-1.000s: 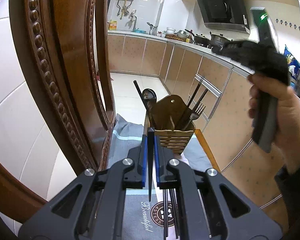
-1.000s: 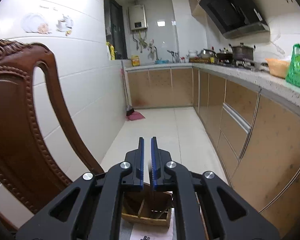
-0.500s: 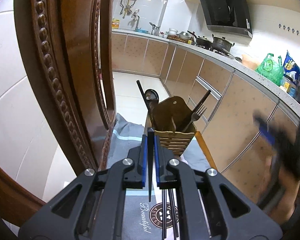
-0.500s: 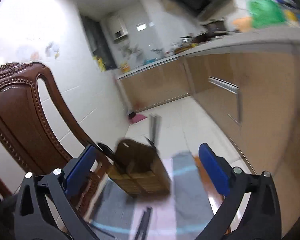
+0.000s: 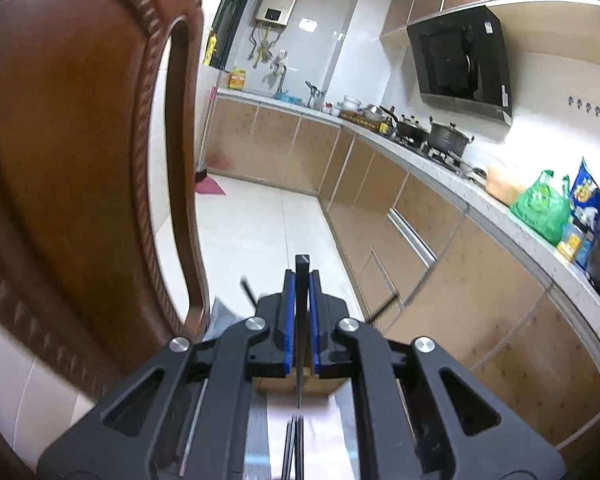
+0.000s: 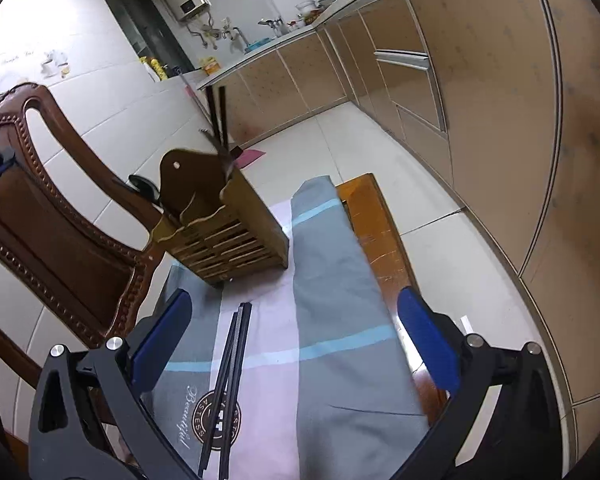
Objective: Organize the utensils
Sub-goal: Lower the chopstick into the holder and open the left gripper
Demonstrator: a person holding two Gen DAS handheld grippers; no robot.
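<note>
My left gripper [image 5: 301, 320] is shut on a black chopstick [image 5: 302, 288] that stands upright between its blue pads, its tip hanging above the mat. The wooden utensil holder [image 6: 224, 224] stands on the cloth mat [image 6: 332, 280]; in the left wrist view only its base [image 5: 324, 385] peeks out under the fingers. Two dark chopsticks [image 6: 217, 116] and a fork stick up from its right compartment, and a black spoon [image 6: 143, 185] from its left. Several black chopsticks [image 6: 230, 372] lie on the mat. My right gripper [image 6: 296, 340] is open wide above the mat, with nothing between its pads.
A carved wooden chair [image 6: 40, 208] stands close on the left of the table, right behind the holder. The table's wooden edge [image 6: 374, 220] runs along the right of the mat, with tiled floor and kitchen cabinets [image 6: 480, 100] beyond.
My left gripper has risen with the chopstick, so the holder now hides behind its fingers. My right gripper has opened and dropped from above the holder to low over the mat.
</note>
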